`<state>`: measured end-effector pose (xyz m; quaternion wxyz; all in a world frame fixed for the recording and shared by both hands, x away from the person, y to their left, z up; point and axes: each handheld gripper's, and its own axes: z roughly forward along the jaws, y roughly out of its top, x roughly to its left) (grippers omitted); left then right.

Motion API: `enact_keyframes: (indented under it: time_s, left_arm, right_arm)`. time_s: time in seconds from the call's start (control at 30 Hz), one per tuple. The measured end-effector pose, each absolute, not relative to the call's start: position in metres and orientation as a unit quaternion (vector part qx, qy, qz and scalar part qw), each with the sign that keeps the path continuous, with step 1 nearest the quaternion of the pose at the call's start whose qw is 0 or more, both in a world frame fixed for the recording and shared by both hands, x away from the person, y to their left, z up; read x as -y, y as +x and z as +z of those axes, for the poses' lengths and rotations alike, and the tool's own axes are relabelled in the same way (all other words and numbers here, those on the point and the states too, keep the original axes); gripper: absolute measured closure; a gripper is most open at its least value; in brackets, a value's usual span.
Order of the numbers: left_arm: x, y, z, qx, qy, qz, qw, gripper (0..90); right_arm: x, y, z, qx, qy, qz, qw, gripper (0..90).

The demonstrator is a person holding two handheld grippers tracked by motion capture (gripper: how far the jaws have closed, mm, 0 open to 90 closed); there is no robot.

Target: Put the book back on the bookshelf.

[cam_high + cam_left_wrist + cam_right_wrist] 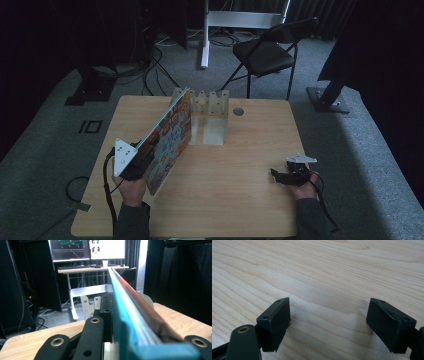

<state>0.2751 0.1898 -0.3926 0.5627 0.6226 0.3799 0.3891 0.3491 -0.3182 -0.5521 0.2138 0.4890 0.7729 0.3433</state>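
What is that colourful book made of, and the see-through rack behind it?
Book: looks like glossy printed card covers over paper pages; its thin edge shows layers.
Rack: probably clear plastic, since the table shows through it.
Table: pale wood look, with visible grain.

We see a book [169, 140] with a busy multicoloured cover, its edge teal and red-brown. The counter [240, 170] is pale wood grain; the rack [210, 105] is cream.

Thin book with the colourful cover [167, 137]: cover pictures too small and dim to read in the high view; near end cut off by the bottom edge in the left gripper view.
Clear plastic slotted rack [210, 103]: left end hidden behind the book.
Left gripper [134, 162]: fingertips hidden behind the book.
Black folding chair [265, 52]: far side lost in the dark background.
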Motion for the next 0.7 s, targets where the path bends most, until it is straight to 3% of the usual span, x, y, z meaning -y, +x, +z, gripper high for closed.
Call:
enact_keyframes:
  time_s: [0.7]
  left_arm:
    - [-0.179,0.29,-0.394,-0.398,0.605,0.405,0.558,80.5]
  right_arm:
    - [0.318,0.349,-0.552,-0.773,0.489,0.343,0.214,18.9]
